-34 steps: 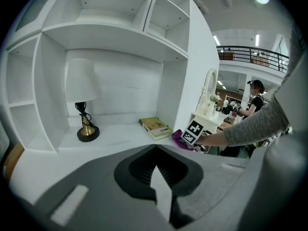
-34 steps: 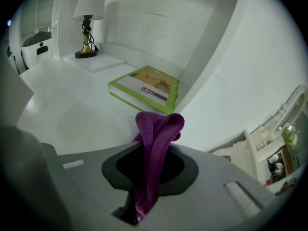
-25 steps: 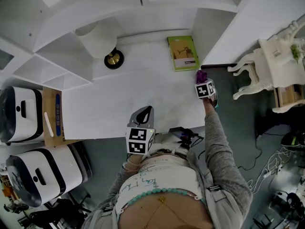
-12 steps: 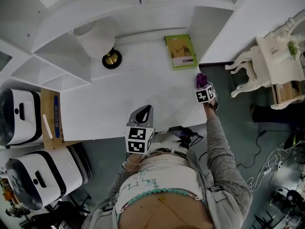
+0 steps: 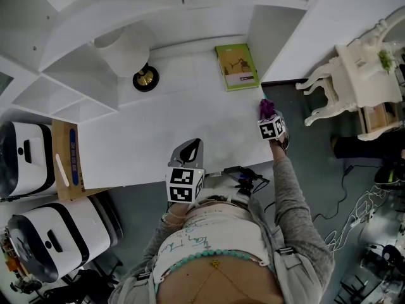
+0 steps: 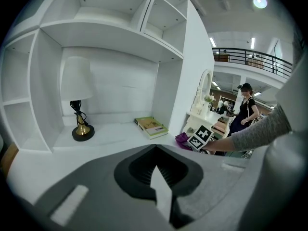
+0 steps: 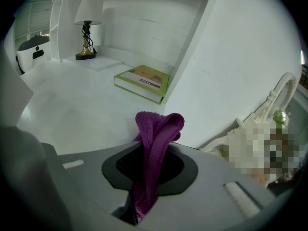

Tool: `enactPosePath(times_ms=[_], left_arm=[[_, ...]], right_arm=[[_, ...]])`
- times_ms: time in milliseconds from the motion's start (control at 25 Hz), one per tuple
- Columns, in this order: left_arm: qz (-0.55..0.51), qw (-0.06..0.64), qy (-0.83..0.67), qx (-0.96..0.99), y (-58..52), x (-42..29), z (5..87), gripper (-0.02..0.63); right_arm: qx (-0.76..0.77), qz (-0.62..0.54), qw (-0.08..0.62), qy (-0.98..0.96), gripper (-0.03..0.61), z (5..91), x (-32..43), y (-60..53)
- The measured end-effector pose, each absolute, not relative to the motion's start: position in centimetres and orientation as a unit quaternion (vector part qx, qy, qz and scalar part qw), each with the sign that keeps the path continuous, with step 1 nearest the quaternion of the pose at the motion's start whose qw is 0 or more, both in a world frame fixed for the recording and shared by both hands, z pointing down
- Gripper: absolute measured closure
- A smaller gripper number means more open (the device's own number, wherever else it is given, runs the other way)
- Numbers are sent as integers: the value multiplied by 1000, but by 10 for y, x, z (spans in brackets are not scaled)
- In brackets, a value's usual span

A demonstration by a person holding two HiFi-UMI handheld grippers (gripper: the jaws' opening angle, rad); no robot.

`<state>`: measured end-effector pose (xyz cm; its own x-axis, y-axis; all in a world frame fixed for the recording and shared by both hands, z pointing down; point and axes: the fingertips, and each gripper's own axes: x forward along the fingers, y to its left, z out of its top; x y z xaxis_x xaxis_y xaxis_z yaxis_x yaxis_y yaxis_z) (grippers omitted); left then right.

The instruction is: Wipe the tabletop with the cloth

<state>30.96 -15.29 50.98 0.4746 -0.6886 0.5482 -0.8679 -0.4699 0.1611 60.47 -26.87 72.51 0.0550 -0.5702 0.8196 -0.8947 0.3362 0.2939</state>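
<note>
Head view, from your left: two white machines stand off the desk's left end, with one cardboard box just beside that end. The blue strip on the box is too small to read. One lamp stands at the back left of the tabletop. Your left gripper hangs over the near edge. The left gripper view shows its jaws drawn together with nothing between them.

One green book lies flat at the back right, close to the side wall, and its cover print cannot be read. Your right gripper is at the tabletop's right edge, in front of the book. Its jaws are clamped on the one purple cloth, which bunches up past the tips. You cannot tell whether the cloth touches the surface.

Each gripper carries one cube with black-and-white square markers. Between the lamp, the book and the near edge, the tabletop lies bare and wide. Past the right edge stands white carved furniture.
</note>
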Motion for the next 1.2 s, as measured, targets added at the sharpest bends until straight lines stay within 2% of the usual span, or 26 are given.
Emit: enactPosePath(times_ms=[760,1200], left_arm=[[208,207,-442,848,-143,326,508,609],[200,211,-462,838,-129,316,509,609]], right_arm=[[558,176,468,-662,500,725,610,-225],[555,164,492,-650,503,727,613,-223]])
